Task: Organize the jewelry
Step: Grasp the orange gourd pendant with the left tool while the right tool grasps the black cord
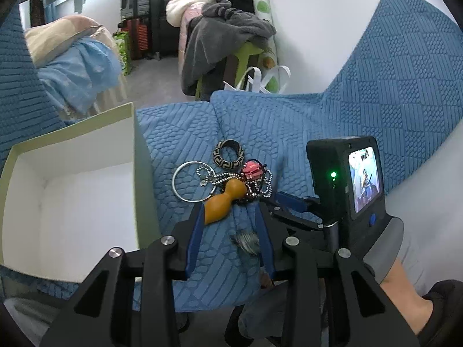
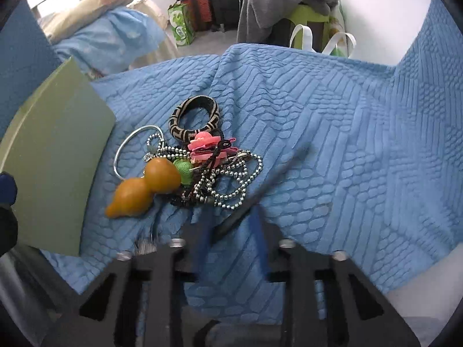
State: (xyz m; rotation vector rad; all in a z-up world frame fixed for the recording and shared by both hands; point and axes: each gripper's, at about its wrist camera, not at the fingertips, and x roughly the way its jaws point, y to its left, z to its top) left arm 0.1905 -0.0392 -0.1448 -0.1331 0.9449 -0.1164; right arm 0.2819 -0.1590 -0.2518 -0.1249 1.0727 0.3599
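The jewelry pile (image 2: 191, 164) lies on the blue cover (image 2: 332, 144), beside the empty box (image 1: 72, 190). The left tongs (image 1: 228, 231) are half closed on nothing; the right tongs (image 2: 231, 231), blurred, appear nearly clenched, grasping nothing. One piece, the gourd (image 1: 222, 202), should be gripped alone, clear of chains.

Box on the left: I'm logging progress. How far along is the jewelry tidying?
Done: nothing yet; what shows of the box is bare. In hand: the left gripper hangs open by the gourd, gripping nothing. Left: the whole pile, gourd, silver bangle, patterned bracelet, pink clip and bead chains, lies on the blue cover.
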